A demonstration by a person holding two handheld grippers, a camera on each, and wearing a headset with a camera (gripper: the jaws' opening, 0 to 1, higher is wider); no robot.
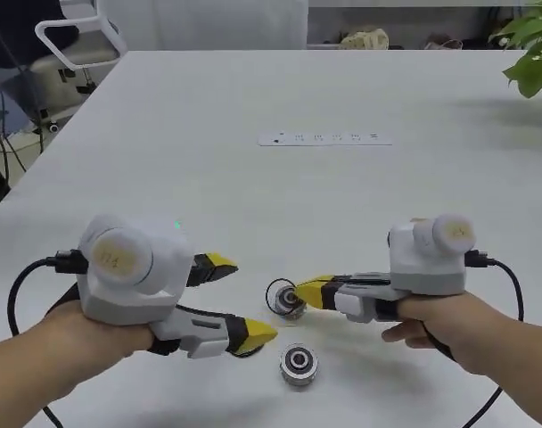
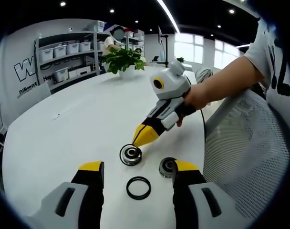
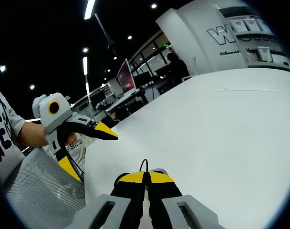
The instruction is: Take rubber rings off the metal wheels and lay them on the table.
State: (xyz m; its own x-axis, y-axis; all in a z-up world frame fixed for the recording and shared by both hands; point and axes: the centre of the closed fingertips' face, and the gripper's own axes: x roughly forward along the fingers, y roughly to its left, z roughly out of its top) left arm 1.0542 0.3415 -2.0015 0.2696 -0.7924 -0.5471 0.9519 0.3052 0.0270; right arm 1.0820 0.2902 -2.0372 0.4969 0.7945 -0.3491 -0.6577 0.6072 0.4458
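The right hand-held gripper [image 3: 145, 177] has its jaws pressed together on the edge of a thin black ring [image 3: 145, 164], which sits at its wheel [image 1: 289, 301] near the front of the counter [image 1: 324, 196]. The left hand-held gripper [image 2: 137, 167] hovers just beside it with its jaws spread, holding nothing.

The main risk is that nothing pins that wheel. If the ring grips the rim, a pull is likely to drag or roll the wheel along instead of freeing the rubber. The pinch is also narrow, so a stretched ring could slip out and spring away across the counter. The left jaws hang close over a loose ring [image 2: 138, 187] and a second wheel [image 1: 299, 361], and a careless sweep could knock either out of place.

No tray or box is in use; the loose ring lies flat on the bare counter.
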